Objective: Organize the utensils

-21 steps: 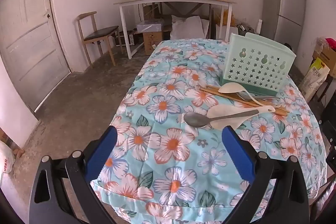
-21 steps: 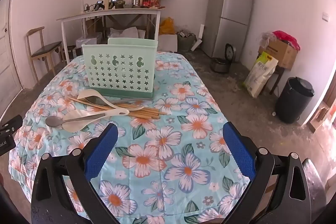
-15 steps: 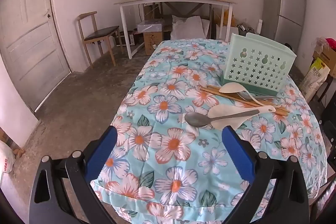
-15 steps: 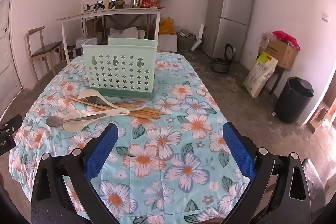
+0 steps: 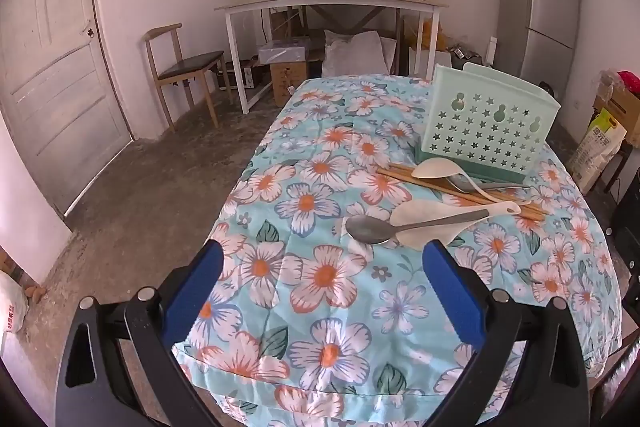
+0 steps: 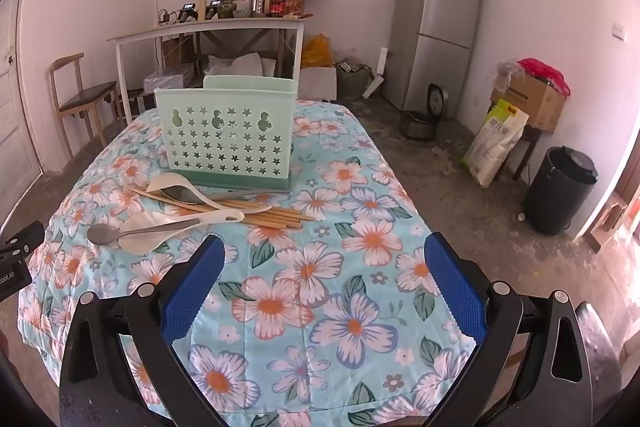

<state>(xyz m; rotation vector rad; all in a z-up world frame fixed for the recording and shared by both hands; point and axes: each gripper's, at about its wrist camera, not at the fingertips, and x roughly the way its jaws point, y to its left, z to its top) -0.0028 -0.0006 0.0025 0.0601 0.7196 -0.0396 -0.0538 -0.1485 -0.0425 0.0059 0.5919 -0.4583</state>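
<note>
Both the left gripper point(image 5: 322, 281) and right gripper point(image 6: 324, 277) are held with jaws wide apart, empty. The utensils point(image 6: 192, 211) are piled crisscross on the counter point(image 6: 360, 267) before the mint holder point(image 6: 226, 135); neighbours could be dragged along if one is lifted carelessly.

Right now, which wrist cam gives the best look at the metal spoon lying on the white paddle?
Left wrist: the metal spoon lies nearer, large and unobstructed across the white paddle. Right wrist shows the same spoon smaller, toward the left edge, bowl and handle still visible.
</note>
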